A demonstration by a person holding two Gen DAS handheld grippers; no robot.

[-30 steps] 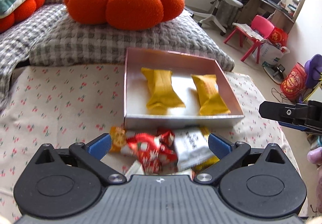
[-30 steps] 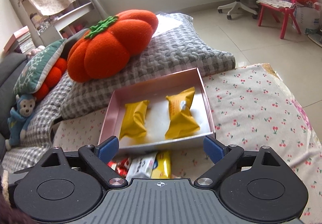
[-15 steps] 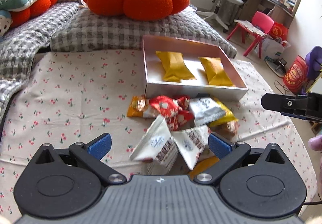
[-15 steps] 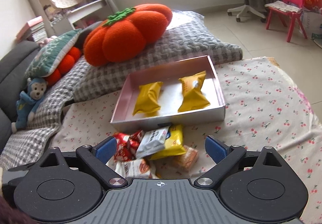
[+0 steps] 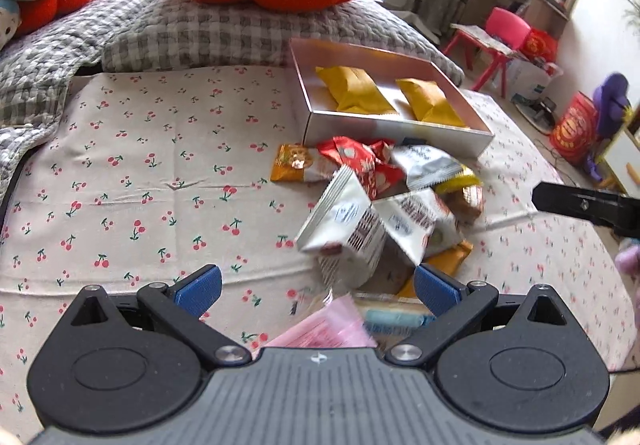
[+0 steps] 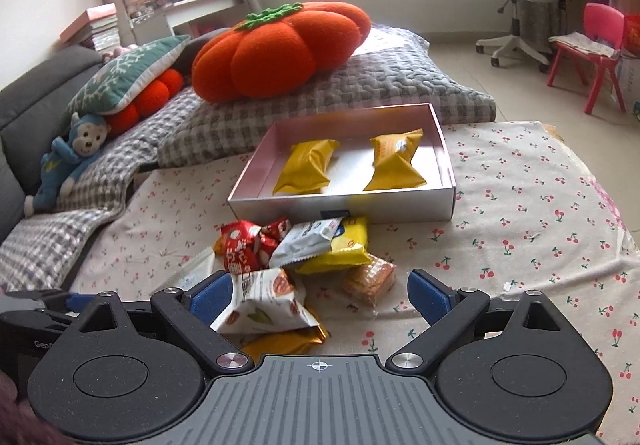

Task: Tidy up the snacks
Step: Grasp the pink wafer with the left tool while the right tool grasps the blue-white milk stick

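— Both grippers have drawn back from the box; what does the left wrist view show?
— Left gripper (image 5: 316, 287), jaws wide open and empty, over the snack pile (image 5: 380, 205) on a cherry-print cloth (image 5: 140, 173); silver box (image 5: 400, 133) just beyond.
— And the right wrist view?
— Right gripper (image 6: 319, 295), jaws spread wide, holding nothing; two yellow packets (image 6: 306, 171) lie inside the box.

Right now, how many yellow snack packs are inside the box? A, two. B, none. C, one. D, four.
A: two yellow packs, one beside the other, lie in the box; the other snacks sit outside in a pile before it.
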